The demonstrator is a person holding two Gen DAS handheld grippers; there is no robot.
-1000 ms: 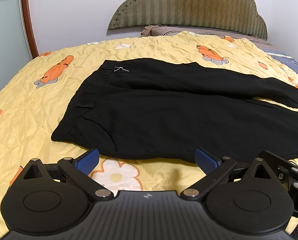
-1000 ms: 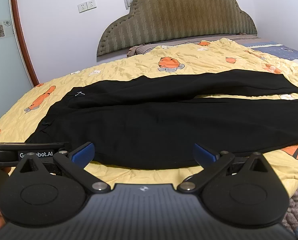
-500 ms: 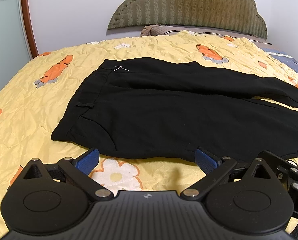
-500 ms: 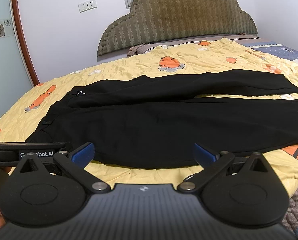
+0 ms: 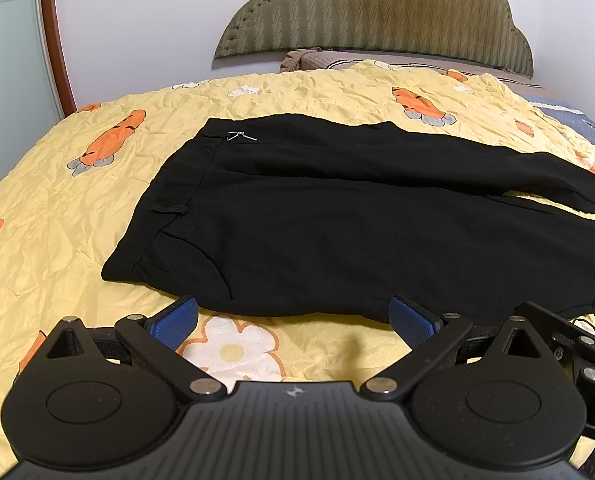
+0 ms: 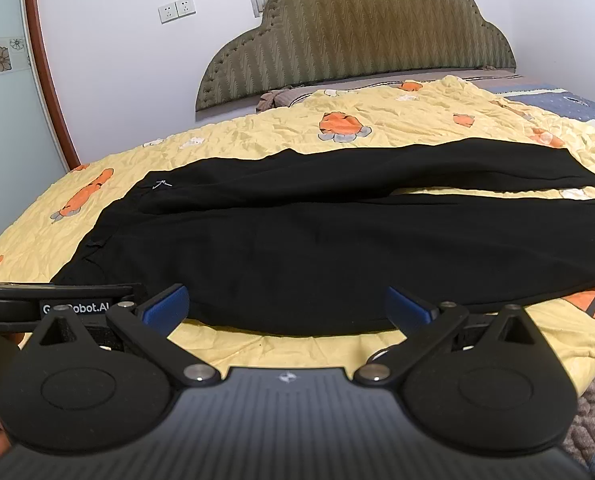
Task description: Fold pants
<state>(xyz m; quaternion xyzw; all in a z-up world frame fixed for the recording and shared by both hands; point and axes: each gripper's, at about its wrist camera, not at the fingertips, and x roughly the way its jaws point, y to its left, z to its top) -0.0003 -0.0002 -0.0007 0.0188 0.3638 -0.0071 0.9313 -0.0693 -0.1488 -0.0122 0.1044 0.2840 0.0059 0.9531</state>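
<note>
While both grippers hang wide open and empty, left gripper (image 5: 293, 314) and right gripper (image 6: 287, 306) haven't moved in the last second. Black pants (image 5: 337, 224) lie flat, unfolded, on the yellow bedspread (image 5: 57, 208) just beyond. No fold started.

I see a bed under a crinkled yellow bedspread (image 5: 97, 208) printed with orange carrots, backed by a scalloped olive padded headboard (image 6: 357, 36). White walls (image 5: 137, 20) surround it, with two white wall sockets (image 6: 177, 9) and a brown-framed frosted glass panel (image 5: 5, 60) at left.

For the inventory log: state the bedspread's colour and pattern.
The bedspread is yellow, printed with orange carrots and white flowers; clearest in the left wrist view.
</note>
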